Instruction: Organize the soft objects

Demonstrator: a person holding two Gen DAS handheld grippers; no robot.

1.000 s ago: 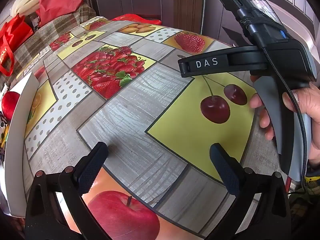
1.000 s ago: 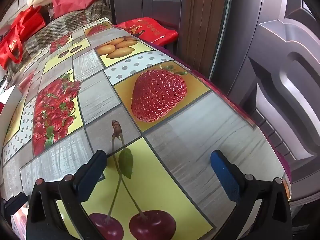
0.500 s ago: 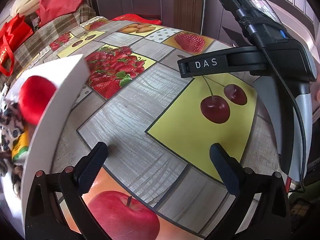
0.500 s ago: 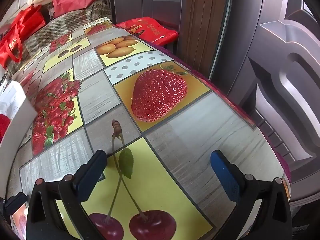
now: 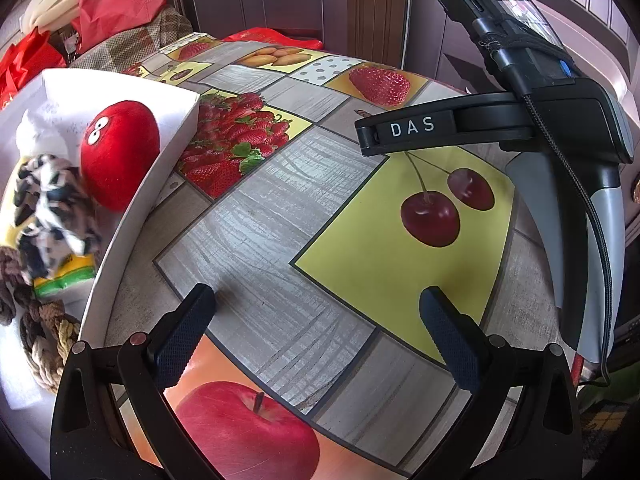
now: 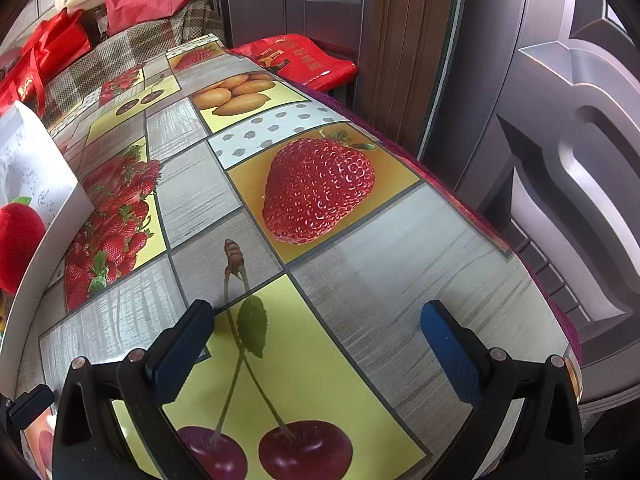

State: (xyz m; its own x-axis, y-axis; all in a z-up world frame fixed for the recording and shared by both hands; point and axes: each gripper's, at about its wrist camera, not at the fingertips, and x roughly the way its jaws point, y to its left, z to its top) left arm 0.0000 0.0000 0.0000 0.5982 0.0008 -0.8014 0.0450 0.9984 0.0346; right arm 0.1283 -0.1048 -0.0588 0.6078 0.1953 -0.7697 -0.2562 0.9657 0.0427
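Both tools, left [image 5: 312,320] and right [image 6: 316,334], gape empty beside white box [image 5: 132,216] holding googly-eyed red plush [image 5: 120,152]

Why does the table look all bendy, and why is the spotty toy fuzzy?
Left wrist view: the fisheye lens bows the flat table and darkens the corners; the black-and-white soft toy in the white box is smeared, likely motion blur, while the red plush looks sharper. Right wrist view: same bowing, with pale glare on the grey panel.

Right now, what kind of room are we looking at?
Probably a home, near an entrance: a table with a fruit-print oilcloth, panelled doors just behind it, and red shopping bags piled on a checked sofa.
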